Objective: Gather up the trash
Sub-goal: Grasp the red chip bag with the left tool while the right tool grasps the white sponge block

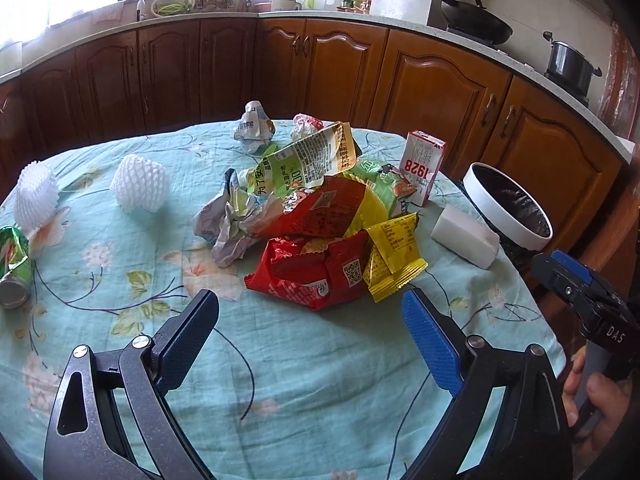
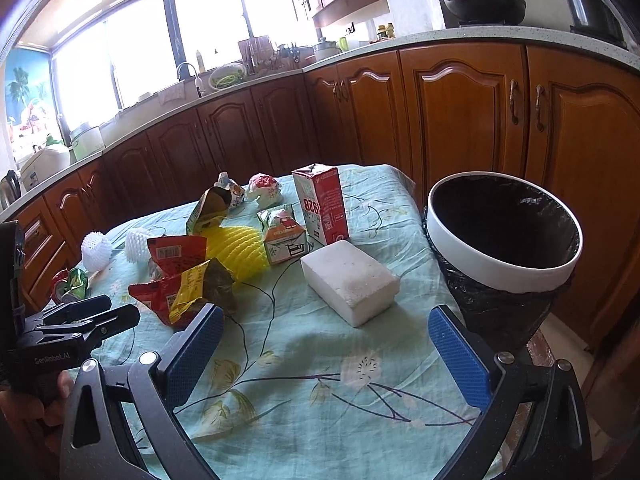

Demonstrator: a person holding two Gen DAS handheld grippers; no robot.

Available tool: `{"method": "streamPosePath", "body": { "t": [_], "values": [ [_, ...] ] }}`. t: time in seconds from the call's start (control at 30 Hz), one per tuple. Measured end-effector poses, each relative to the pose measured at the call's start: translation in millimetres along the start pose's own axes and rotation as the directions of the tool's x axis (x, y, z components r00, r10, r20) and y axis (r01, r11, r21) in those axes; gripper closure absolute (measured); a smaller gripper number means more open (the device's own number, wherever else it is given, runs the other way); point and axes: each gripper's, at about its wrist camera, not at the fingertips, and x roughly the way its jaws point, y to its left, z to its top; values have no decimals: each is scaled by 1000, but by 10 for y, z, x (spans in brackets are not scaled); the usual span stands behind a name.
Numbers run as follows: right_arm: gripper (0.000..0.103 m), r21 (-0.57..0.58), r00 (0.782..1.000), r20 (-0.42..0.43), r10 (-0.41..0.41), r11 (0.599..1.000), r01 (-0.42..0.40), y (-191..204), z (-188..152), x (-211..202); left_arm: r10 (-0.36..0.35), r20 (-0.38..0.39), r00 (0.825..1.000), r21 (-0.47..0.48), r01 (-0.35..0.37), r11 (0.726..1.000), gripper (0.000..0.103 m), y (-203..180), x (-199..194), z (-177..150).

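A heap of snack wrappers lies mid-table: a red wrapper (image 1: 316, 276), a yellow wrapper (image 1: 390, 258), a green bag (image 1: 308, 158) and crumpled paper (image 1: 232, 224). My left gripper (image 1: 312, 306) hovers open just short of the red wrapper, nothing between its fingers. A white foam block (image 2: 350, 280) lies ahead of my right gripper (image 2: 326, 320), which is open and empty. The red milk carton (image 2: 322, 204) stands upright behind the block. The white-rimmed bin (image 2: 504, 236), lined with a black bag, stands off the table's right edge.
White foam fruit nets (image 1: 138, 184) and a crushed green can (image 1: 14, 268) lie at the table's left. Small crumpled cartons (image 1: 254, 126) sit at the far edge. Wooden cabinets (image 2: 460, 112) run behind the table, with a wok (image 2: 480, 4) on the counter.
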Motion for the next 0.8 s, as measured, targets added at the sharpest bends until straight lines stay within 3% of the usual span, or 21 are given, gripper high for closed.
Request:
{"method": "streamPosePath", "body": {
  "t": [0.2,0.4,0.5,0.57,0.63,0.8],
  "values": [
    [2,5,998,-68,-12,1000,12,-188,150,309,-27,-78,997,-50,23,998,23,31,276,43],
    [7,-44,992,-129,4,999,-9,-214,279,615,-56,-110,992,-83,47,995,39,64,385,113],
    [20,-76,985,-171,8,997,-21,-197,300,772,-75,-120,990,-90,64,994,53,78,423,143],
    [45,-82,980,-199,13,996,-30,-202,282,846,-87,-129,988,-92,75,993,74,81,447,147],
    [45,-64,978,-208,30,997,-44,-227,256,856,-106,-137,985,-96,93,991,82,90,457,138],
    [49,-29,985,-166,55,998,-61,-251,215,682,-94,-95,991,-74,87,993,88,87,282,114]
  ]
}}
